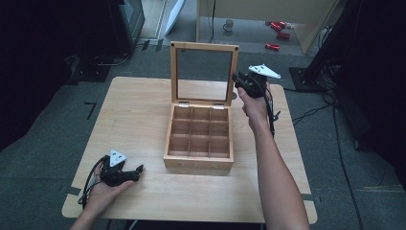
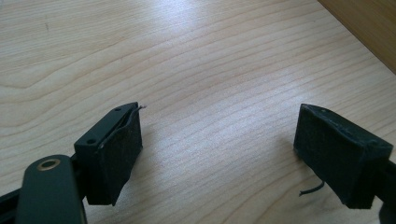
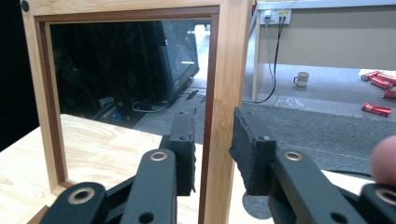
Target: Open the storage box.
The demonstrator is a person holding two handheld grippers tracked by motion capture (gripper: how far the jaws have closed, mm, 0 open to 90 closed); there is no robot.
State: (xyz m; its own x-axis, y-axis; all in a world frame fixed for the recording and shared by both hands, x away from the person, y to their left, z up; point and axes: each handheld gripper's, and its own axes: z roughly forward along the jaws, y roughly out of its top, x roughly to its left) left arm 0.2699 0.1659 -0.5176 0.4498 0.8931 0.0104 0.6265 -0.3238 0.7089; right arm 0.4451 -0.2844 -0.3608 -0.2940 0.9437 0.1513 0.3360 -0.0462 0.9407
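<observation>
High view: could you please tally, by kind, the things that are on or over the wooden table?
Wooden compartment box, glass lid upright: 1
Handheld grippers: 2 (left gripper, right gripper)
Total: 3

Mug (image 1: 228, 25) and red cans (image 1: 277, 26) on grey floor (image 1: 38, 115)
</observation>
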